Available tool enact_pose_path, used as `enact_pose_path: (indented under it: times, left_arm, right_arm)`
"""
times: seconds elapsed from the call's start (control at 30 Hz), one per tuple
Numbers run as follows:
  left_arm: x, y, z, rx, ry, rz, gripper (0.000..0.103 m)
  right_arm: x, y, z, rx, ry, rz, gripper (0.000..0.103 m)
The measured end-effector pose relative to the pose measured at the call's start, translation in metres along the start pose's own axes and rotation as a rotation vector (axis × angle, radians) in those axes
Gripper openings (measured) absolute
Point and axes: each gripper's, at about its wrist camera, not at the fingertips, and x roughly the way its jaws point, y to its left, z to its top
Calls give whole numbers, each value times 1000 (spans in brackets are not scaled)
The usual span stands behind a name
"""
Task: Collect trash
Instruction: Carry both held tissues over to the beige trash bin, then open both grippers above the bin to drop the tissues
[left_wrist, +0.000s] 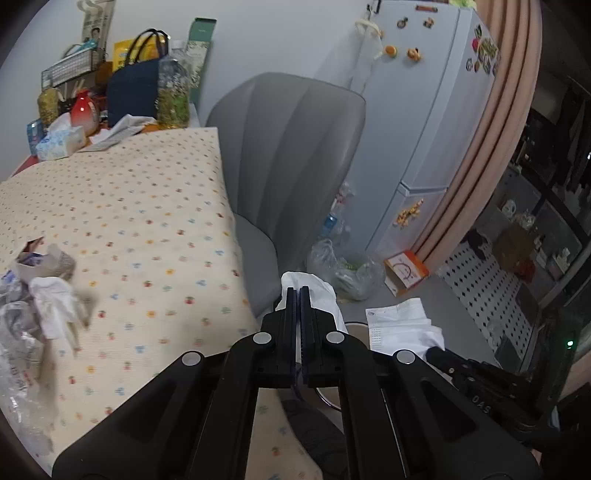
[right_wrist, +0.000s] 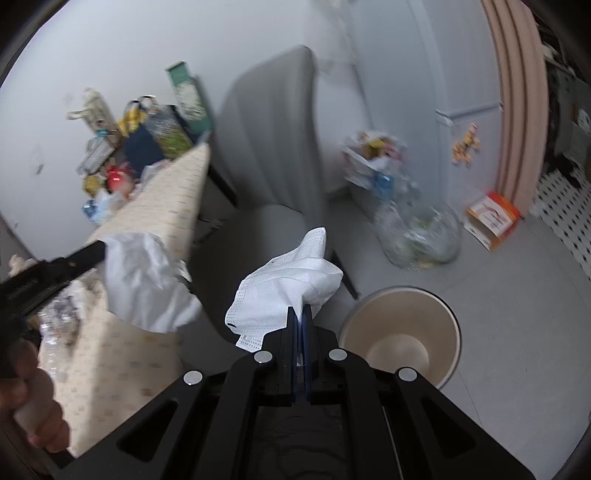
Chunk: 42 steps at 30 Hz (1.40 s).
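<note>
Far left, on the dotted cloth (left_wrist: 147, 206) of the table: a heap of trash (left_wrist: 33, 295) not yet collected, made up of crumpled plastic, a torn paper cup and a wadded white tissue. Clutter at the table's far end (tissue box, bags, bottles) does not look like part of the job; judgement only. Centre: left gripper (left_wrist: 298, 295), jaws clamped on a crumpled tissue (left_wrist: 321, 291), held just off the table's near right edge, in front of the grey chair (left_wrist: 288, 147). Right of it: right gripper (right_wrist: 300, 314), jaws closed on a white face mask (right_wrist: 291, 280), which hangs above the floor just left of the bin (right_wrist: 402, 332). The bin, beige inside, shows no contents in the part visible. Farther right, on the floor by the fridge (left_wrist: 417, 110): a clear bag (right_wrist: 421, 236) of scraps and an orange box (right_wrist: 493, 218); whether they count as trash I cannot tell. Progress estimate: early. Two pieces in hand and near the bin, neither dropped in; the table heap remains. Next step as I judge it: bring both over the bin mouth and let go.
</note>
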Motion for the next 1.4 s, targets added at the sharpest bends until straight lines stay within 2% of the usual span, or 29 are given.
enact_pose_path:
  times: [0.23, 0.47, 0.5, 0.53, 0.57, 0.6, 0.83, 1.03, 1.27, 1.33, 1.37, 1.4]
  left_arm:
    - [41, -28, 0, 34, 71, -7, 3]
    - [74, -51, -4, 65, 130, -10, 3]
    - [77, -53, -5, 71, 138, -10, 3]
    - [80, -56, -6, 77, 145, -10, 3]
    - [83, -59, -8, 83, 154, -11, 3]
    - [85, -62, -9, 90, 160, -12, 3]
    - [102, -80, -15, 122, 204, -27, 3]
    - [114, -104, -19, 160, 233, -59, 3]
    - [132, -139, -24, 208, 276, -114, 3]
    - [136, -145, -26, 217, 284, -119, 6]
    - [137, -146, -26, 214, 289, -120, 15]
    - [137, -148, -27, 209, 291, -126, 38]
  right_arm:
    - [45, -52, -10, 68, 71, -69, 5]
    - [77, -83, -21, 94, 124, -124, 9]
    - [82, -88, -23, 102, 136, -128, 11]
    - [85, -93, -24, 109, 141, -134, 28]
    - [86, -99, -26, 124, 137, -146, 52]
    - [84, -102, -27, 131, 125, -156, 58]
    - [71, -124, -30, 177, 107, -176, 58]
    - [45, -137, -25, 206, 62, -206, 73]
    - [11, -150, -22, 207, 4, -229, 80]
    - [6, -153, -20, 208, -1, -232, 80]
    - [4, -154, -19, 210, -5, -236, 80]
    - [3, -154, -17, 211, -9, -238, 80]
